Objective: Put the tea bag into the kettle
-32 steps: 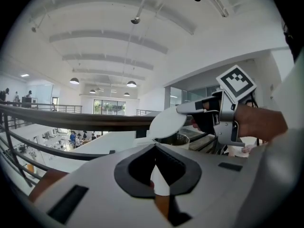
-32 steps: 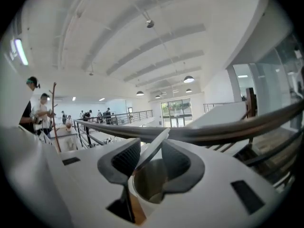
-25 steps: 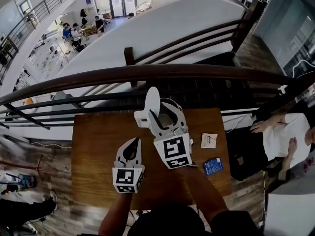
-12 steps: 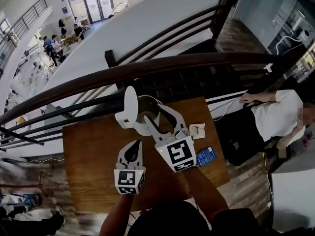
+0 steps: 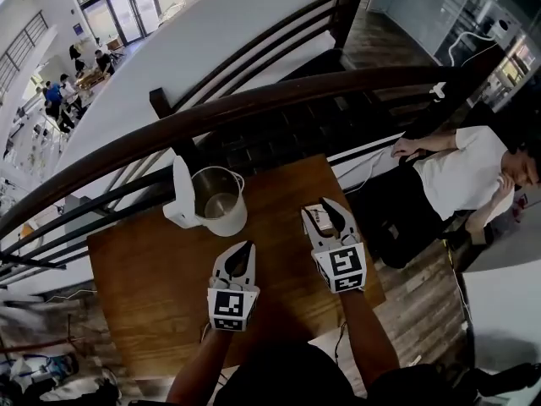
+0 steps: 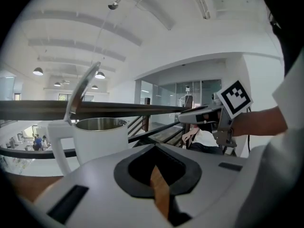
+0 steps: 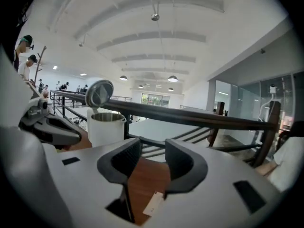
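A white kettle (image 5: 221, 212) with a steel inside stands at the back of the wooden table (image 5: 144, 269), its lid (image 5: 181, 191) hinged up. The kettle (image 7: 106, 128) also shows ahead to the left in the right gripper view. A small paper tea bag (image 5: 315, 216) lies flat near the table's right edge. My right gripper (image 5: 325, 214) hovers open right over it, and the tea bag (image 7: 153, 204) shows low between the jaws, not gripped. My left gripper (image 5: 245, 252) is shut and empty, in front of the kettle (image 6: 100, 141).
A dark wooden handrail (image 5: 254, 108) with slats runs just behind the table, with a drop to a lower floor beyond it. A person in a white shirt (image 5: 461, 176) sits to the right of the table. The table's right edge lies close to my right gripper.
My right gripper has left the kettle's mouth and moved right and nearer, to above the tea bag. The left gripper has stayed put. The head view has swung.
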`<state>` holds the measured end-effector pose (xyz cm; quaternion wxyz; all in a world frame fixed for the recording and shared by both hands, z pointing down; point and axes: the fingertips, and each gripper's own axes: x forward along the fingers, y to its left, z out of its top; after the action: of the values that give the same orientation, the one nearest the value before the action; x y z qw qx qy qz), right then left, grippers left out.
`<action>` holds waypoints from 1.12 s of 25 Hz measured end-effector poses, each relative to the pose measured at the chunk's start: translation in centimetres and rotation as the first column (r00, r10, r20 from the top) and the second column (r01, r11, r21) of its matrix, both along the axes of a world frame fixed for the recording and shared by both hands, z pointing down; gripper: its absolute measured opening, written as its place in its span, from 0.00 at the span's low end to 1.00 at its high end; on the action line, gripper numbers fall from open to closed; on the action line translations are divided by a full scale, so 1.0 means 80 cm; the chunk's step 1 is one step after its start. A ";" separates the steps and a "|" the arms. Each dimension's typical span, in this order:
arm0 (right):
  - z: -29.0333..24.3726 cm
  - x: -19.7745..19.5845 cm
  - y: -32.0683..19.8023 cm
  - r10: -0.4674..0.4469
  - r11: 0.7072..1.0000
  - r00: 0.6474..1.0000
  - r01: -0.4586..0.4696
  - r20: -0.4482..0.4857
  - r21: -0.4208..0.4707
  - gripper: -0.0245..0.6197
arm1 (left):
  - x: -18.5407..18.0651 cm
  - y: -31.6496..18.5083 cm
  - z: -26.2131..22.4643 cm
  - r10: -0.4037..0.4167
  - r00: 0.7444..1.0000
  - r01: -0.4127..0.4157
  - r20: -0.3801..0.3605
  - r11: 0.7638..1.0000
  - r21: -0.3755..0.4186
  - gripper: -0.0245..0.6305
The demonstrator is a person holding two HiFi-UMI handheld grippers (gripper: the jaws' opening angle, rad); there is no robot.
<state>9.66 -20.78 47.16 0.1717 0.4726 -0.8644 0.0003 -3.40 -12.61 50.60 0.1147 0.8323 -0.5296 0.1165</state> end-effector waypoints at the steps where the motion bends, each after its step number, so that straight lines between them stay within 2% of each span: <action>1: 0.016 0.016 -0.001 0.022 1.000 1.000 -0.022 -0.009 -0.020 0.28 | 0.006 -0.004 0.003 0.012 1.000 -0.012 0.003 1.000 0.003 0.04; 8: 0.131 0.096 -0.005 0.145 0.972 0.988 -0.154 -0.061 -0.176 0.28 | 0.050 -0.032 0.042 0.081 0.997 -0.081 0.009 0.997 0.003 0.04; 17: 0.190 0.121 -0.006 0.187 0.945 0.979 -0.202 -0.082 -0.258 0.28 | 0.103 -0.079 0.117 0.194 0.981 -0.191 0.016 0.975 -0.110 0.04; 23: 0.205 0.141 -0.009 0.212 0.933 0.973 -0.230 -0.095 -0.277 0.28 | 0.130 -0.104 0.171 0.242 0.970 -0.235 0.003 0.947 -0.221 0.05; 28: 0.215 0.154 -0.008 0.228 0.927 0.968 -0.248 -0.101 -0.283 0.28 | 0.151 -0.112 0.216 0.270 0.962 -0.263 -0.027 0.902 -0.342 0.05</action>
<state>21.94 -21.44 64.38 0.2670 0.5429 -0.7849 0.1335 8.71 -21.55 67.89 0.2354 0.8629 -0.3834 0.2301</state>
